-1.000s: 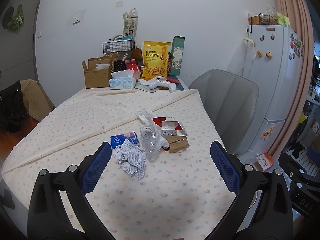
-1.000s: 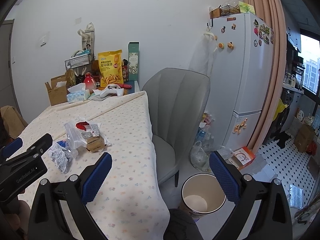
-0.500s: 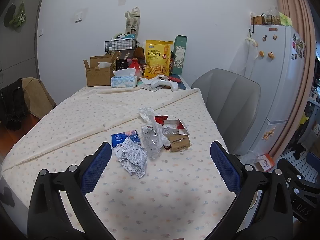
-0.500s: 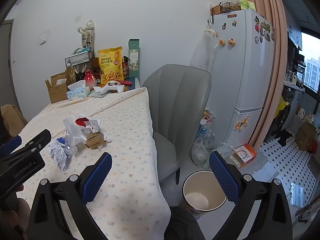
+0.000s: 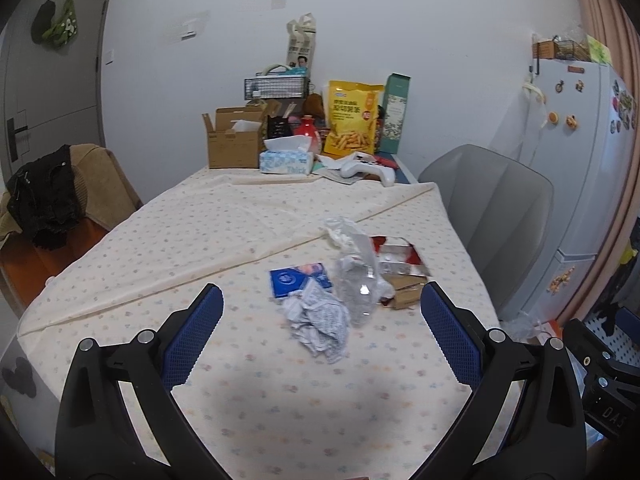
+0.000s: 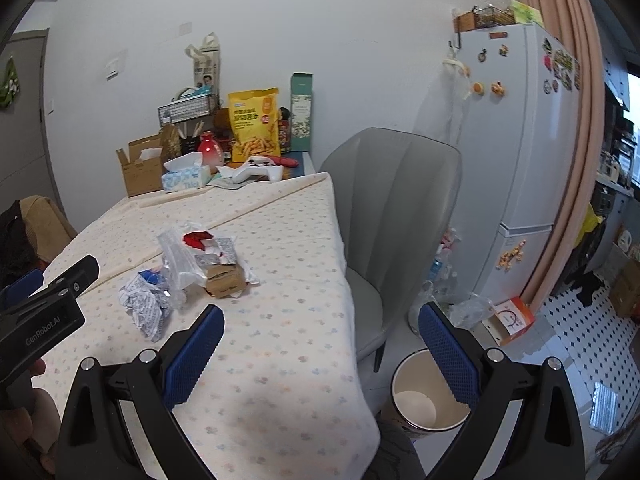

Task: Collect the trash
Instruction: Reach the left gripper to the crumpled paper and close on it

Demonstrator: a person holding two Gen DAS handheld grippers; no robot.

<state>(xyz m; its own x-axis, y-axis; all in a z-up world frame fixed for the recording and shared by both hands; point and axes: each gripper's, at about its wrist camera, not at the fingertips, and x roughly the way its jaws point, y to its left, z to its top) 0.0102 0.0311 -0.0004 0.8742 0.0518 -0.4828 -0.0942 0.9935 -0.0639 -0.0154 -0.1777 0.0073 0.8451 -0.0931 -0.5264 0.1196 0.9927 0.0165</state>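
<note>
A pile of trash lies mid-table: a crumpled printed paper, a blue packet, a clear plastic bag, a small brown box and a red-and-silver wrapper. The pile also shows in the right wrist view, with the paper and the box. My left gripper is open and empty, just short of the paper. My right gripper is open and empty over the table's right edge. A round bin stands on the floor below it.
The table has a dotted cloth. At its far end stand a cardboard box, a tissue box, a yellow snack bag and a game controller. A grey chair and a fridge are to the right.
Both grippers have moved a little forward, toward the trash pile. Both stay open and empty. Nothing on the table has moved.
</note>
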